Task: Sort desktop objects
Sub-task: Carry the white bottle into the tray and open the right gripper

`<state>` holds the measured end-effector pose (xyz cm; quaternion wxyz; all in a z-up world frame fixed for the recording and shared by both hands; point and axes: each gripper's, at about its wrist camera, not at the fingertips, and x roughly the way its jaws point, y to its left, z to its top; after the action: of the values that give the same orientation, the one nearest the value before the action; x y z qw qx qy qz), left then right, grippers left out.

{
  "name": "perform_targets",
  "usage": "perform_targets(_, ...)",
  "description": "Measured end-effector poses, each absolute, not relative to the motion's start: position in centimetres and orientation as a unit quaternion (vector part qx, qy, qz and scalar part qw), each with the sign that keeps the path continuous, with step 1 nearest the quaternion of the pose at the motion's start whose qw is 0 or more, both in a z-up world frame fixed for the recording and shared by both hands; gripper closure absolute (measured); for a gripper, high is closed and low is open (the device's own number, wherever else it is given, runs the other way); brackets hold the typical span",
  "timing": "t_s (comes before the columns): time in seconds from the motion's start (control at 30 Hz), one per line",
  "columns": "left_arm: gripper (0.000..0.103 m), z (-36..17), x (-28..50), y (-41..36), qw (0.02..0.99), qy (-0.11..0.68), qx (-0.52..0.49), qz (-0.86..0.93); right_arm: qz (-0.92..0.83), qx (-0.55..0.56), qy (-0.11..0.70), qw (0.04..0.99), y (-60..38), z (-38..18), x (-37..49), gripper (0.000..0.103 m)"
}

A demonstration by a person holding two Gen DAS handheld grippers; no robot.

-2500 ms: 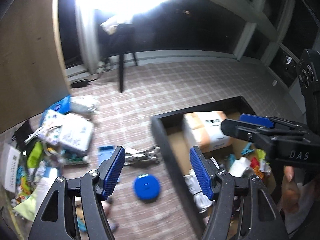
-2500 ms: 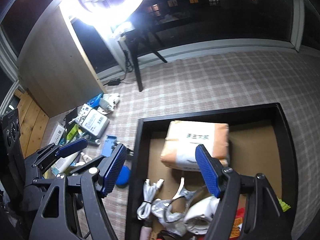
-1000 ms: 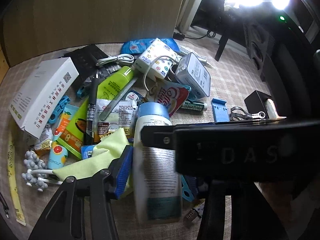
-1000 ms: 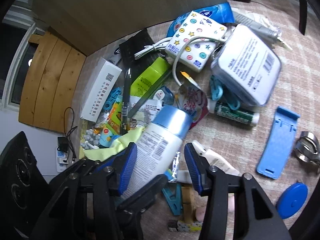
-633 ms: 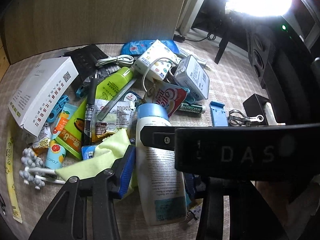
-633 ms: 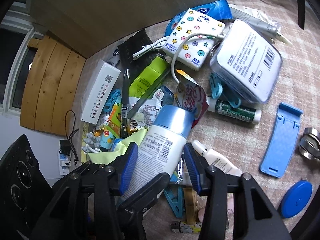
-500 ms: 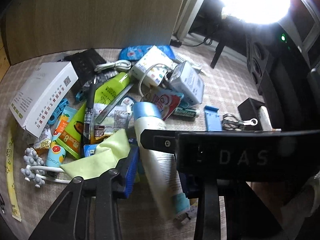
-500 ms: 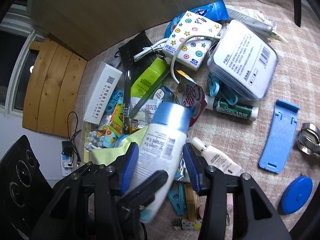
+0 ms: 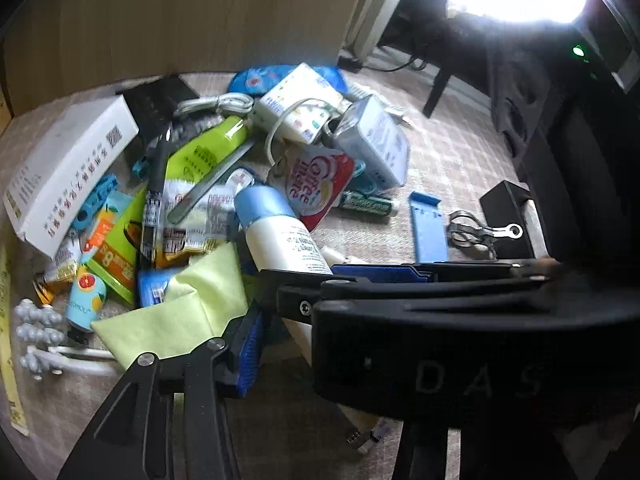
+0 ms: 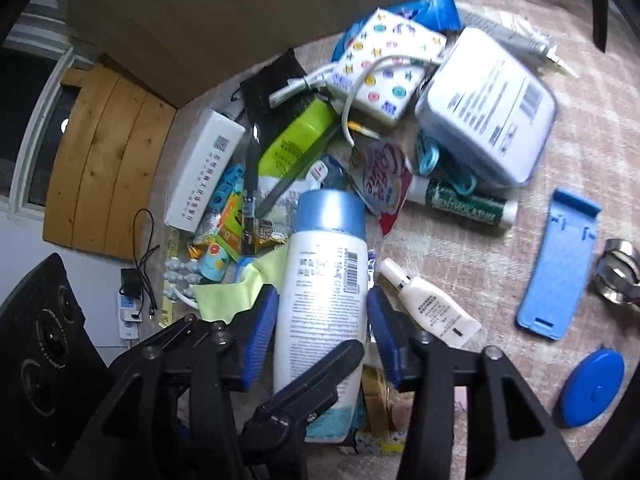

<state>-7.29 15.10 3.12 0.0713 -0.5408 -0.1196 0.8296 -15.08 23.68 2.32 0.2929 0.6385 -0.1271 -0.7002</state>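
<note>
A white bottle [image 10: 324,288] with a light blue cap lies base-first toward me on a pile of small goods. My right gripper [image 10: 322,320] has a blue pad against each side of the bottle [image 9: 280,240], and its jaws are opening. My left gripper [image 9: 320,356] comes in from the left, jaws also opening. Its one visible pad [image 9: 250,352] stands a little off the bottle's side, and the other is hidden behind the right gripper's black body. One left finger [image 10: 308,380] crosses over the bottle's base.
A yellow-green cloth [image 9: 192,304], a white carton [image 9: 68,168] and a sachet [image 9: 316,184] crowd the bottle. To its right lie a small white tube [image 10: 432,308], a green lip balm [image 10: 468,204], a blue stand [image 10: 556,268], a blue round tape [image 10: 592,388] and a clear case [image 10: 488,104].
Both views swung from the black box to the pile. Over the last second the bottle turned straight between the right pads and came closer to the camera.
</note>
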Motion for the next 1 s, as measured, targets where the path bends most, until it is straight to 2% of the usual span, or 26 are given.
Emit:
perform_targets(0.2, 0.072, 4.2, -7.0, 15.1, 0.078, -0.135, -0.526, 0.836, -0.706, 0.626, -0.143, 0.298, 23.9, 3.1, -14.7, 0.061)
perform_targets(0.43, 0.072, 7.2, -6.8, 17.3, 0.102, -0.124, -0.501, 0.85, -0.735, 0.594, -0.144, 0.293, 26.6, 6.9, -14.1, 0.061)
perform_targets(0.73, 0.072, 9.7, -6.4, 26.1, 0.187, -0.087, -0.491, 0.847, -0.779, 0.558, -0.159, 0.238, 35.4, 10.3, -11.5, 0.061)
perform_targets(1.0, 0.072, 9.6, -5.6, 35.1, 0.26, -0.034, -0.5, 0.826, -0.794, 0.548, -0.204, 0.168, 45.1, 10.2, -8.4, 0.061)
